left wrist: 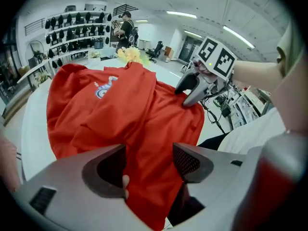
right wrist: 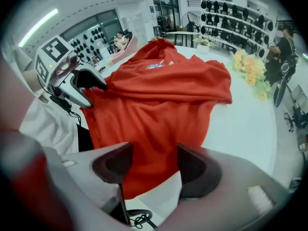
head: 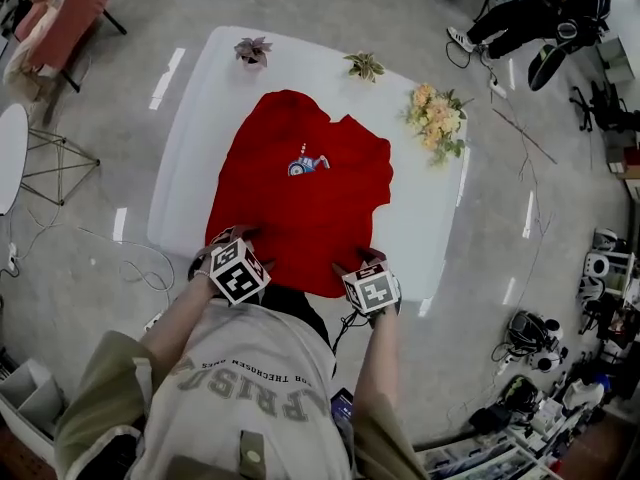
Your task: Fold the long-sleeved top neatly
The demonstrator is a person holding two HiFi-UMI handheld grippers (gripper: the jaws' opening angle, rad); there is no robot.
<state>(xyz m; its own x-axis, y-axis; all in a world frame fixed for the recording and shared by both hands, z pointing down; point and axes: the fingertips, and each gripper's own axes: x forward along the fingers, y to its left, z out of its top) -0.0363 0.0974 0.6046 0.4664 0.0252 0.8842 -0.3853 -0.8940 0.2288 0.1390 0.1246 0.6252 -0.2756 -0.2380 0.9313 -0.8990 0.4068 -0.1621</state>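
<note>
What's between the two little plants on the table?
Just bare white table between the purplish potted plant and the green potted plant, in the head view.

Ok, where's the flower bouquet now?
In the head view, the bouquet lies at the far right edge of the table, just right of the red top.

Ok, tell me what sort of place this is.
Probably a lab or workshop, not a home: wall shelves lined with dark gear, equipment parked along the polished floor, and a white table bearing the red top.
</note>
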